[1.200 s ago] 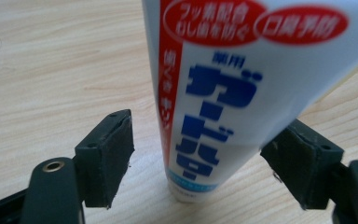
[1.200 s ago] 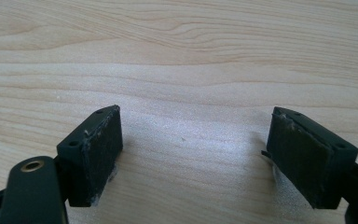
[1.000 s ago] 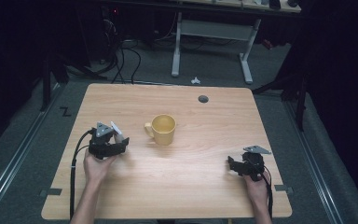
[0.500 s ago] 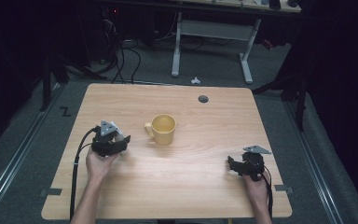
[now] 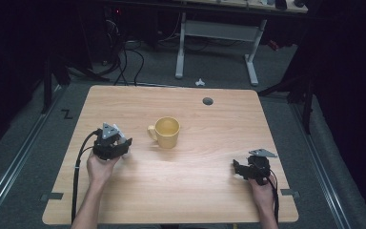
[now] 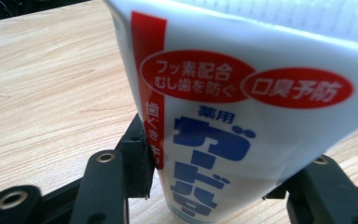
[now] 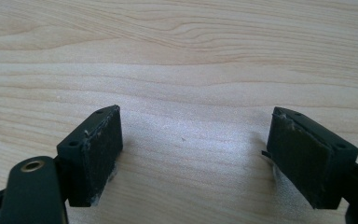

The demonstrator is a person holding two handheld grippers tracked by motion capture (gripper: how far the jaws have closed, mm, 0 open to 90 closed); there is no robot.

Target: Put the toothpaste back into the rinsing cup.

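A white toothpaste tube [image 6: 242, 116] with red and blue print stands between the black jaws of my left gripper [image 6: 209, 172]. The jaws have just been closing, and both pads now press on the tube's sides. In the high view, my left gripper [image 5: 123, 146] sits at the table's left, a short way left of a yellow mug [image 5: 167, 132] whose handle points toward it. My right gripper [image 5: 238, 168] rests low at the table's right, far from the mug. Its jaws stand open over bare wood [image 7: 193, 149] with nothing between them.
The wooden table [image 5: 195, 200] has a round cable hole [image 5: 208, 101] near its far edge. Cables trail from both grippers toward the near edge. Beyond the table are a dark floor, desk legs and loose cables.
The left gripper's jaws have drawn closer together around the tube. Both hands and the mug stay where they were.
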